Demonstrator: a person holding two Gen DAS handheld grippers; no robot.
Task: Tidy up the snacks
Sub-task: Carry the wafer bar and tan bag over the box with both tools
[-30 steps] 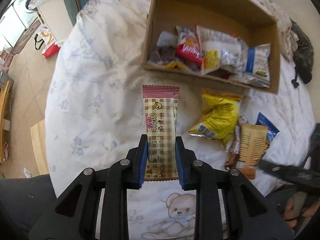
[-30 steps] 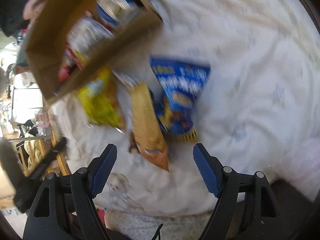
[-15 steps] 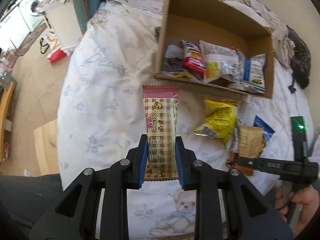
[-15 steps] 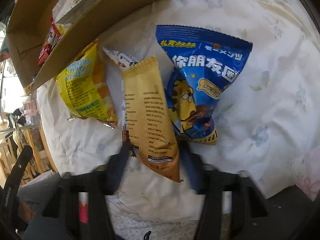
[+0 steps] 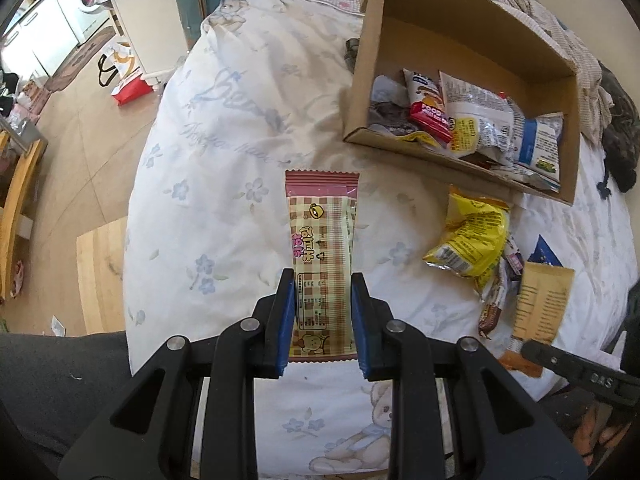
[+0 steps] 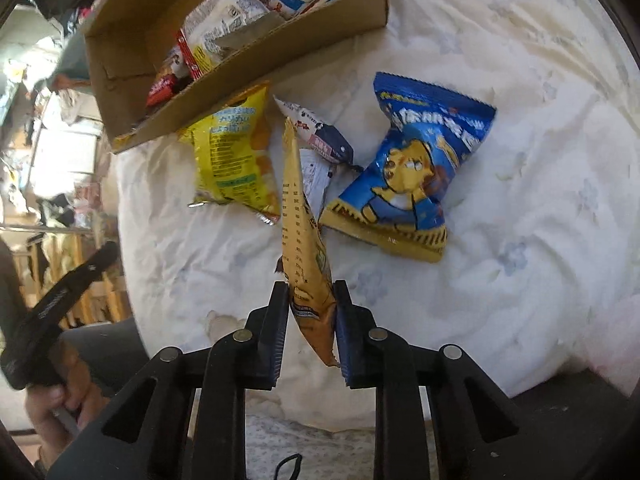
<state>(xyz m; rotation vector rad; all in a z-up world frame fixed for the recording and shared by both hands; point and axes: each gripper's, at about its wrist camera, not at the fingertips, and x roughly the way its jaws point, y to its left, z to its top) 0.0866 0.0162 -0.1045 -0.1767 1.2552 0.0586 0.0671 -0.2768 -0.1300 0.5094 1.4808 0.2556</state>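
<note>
Pink-checked long snack packet (image 5: 322, 264) clamped in left gripper (image 5: 323, 320) above floral white bedsheet (image 5: 224, 160); right gripper (image 6: 312, 320) pinches tan flat snack pouch (image 6: 302, 240), lifted edge-on near brown cardboard box (image 6: 120, 76).

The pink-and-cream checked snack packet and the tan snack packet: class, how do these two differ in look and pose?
1. The checked snack packet is pink and cream plaid; the tan snack packet is plain orange-tan with printed text.
2. The checked packet faces the left wrist camera flat; the tan packet is seen nearly edge-on and twisted.
3. The left hand-held gripper holds the checked one, the right hand-held gripper the tan one.

Both are clamped at their lower end.
</note>
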